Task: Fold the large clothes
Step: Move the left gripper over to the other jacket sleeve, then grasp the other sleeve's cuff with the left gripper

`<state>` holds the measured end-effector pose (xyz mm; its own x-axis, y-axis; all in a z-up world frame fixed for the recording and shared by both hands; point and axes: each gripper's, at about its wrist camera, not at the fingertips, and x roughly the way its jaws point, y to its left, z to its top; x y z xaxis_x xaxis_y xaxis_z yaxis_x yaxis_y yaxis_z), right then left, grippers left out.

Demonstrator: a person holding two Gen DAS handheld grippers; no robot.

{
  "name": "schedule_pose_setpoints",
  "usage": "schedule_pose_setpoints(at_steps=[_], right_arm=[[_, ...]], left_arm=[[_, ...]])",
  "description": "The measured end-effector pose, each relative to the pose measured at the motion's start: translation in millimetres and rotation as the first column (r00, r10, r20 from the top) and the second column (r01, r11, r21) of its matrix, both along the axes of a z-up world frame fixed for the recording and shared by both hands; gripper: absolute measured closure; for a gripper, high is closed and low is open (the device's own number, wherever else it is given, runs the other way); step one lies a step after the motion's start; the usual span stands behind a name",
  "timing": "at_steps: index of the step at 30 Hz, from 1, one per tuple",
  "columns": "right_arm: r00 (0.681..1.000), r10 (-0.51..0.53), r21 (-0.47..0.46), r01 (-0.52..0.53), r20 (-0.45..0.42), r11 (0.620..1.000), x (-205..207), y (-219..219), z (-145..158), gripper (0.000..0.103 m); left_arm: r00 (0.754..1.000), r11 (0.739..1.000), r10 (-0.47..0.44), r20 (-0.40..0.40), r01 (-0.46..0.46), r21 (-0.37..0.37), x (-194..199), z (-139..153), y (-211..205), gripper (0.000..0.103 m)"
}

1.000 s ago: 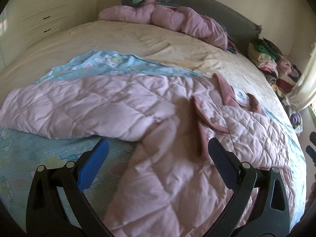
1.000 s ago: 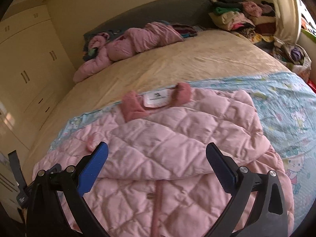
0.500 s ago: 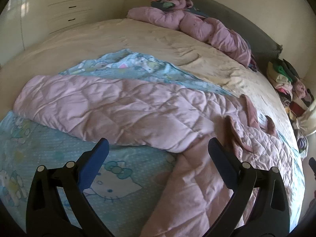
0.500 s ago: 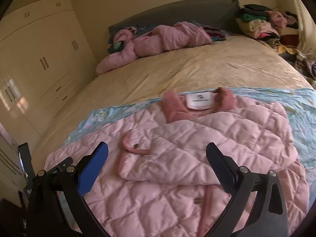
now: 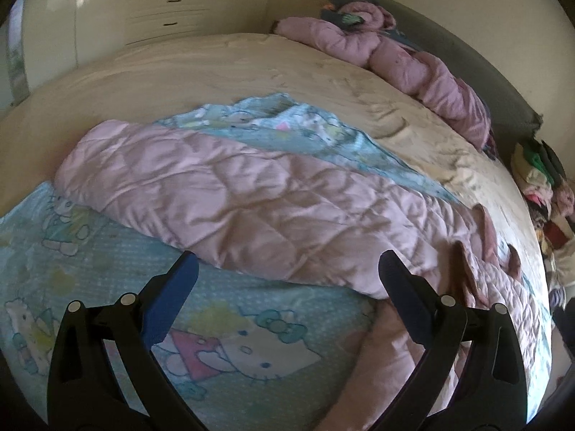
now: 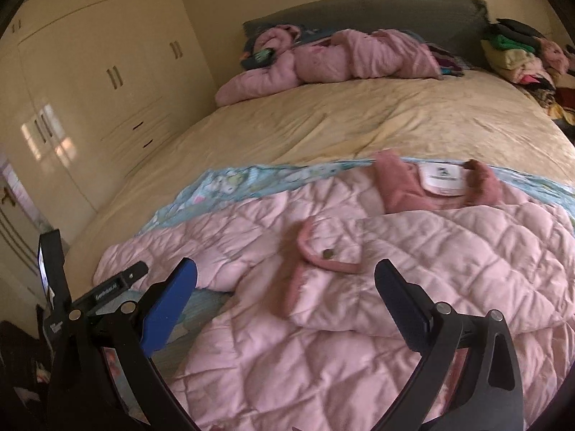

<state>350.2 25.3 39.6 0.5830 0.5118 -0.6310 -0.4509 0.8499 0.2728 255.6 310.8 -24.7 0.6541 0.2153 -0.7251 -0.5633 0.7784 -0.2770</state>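
The pink quilted jacket (image 6: 395, 269) lies on the bed (image 6: 359, 125), its outstretched sleeve (image 5: 215, 197) running crosswise just ahead of the left tool (image 5: 287, 283); both the left and the right tool (image 6: 285, 287) gape wide, holding nothing.

Two pink quilted jackets (image 6: 377, 269) (image 6: 334, 59), one cartoon-print blanket (image 5: 230, 327), one clothes pile (image 6: 521, 54), two hand-held grippers (image 5: 287, 280) (image 6: 285, 280)

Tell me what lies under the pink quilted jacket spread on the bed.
Under the pink quilted jacket a light-blue cartoon-print blanket shows along its edges, itself on the beige bedspread. Whatever lies beneath the jacket's middle is covered.
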Motion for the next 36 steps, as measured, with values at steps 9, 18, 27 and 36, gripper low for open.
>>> schedule_pose_setpoints(at_steps=[9,18,27,36], right_arm=[[0.994,0.112,-0.018,-0.112,-0.021,0.994,-7.1,52.8,-16.0,0.004],[0.981,0.184,-0.022,-0.186,-0.065,0.982,-14.0,80.8,-36.1,0.004],[0.971,0.213,-0.004,-0.215,-0.109,0.977,-14.8,85.6,-49.3,0.004],[0.972,0.185,0.046,-0.181,-0.142,0.983,-10.1,62.4,-53.5,0.004]], left_arm=[[0.992,0.990,0.127,-0.023,-0.129,-0.065,-13.6,-20.4,50.8,0.009],[0.972,0.951,0.236,-0.010,-0.234,-0.201,-31.3,-48.4,98.6,0.009],[0.936,0.886,0.347,0.050,-0.310,-0.345,-39.0,-79.1,135.8,0.009],[0.899,0.873,0.394,0.189,-0.302,-0.382,-49.2,-74.0,149.2,0.085]])
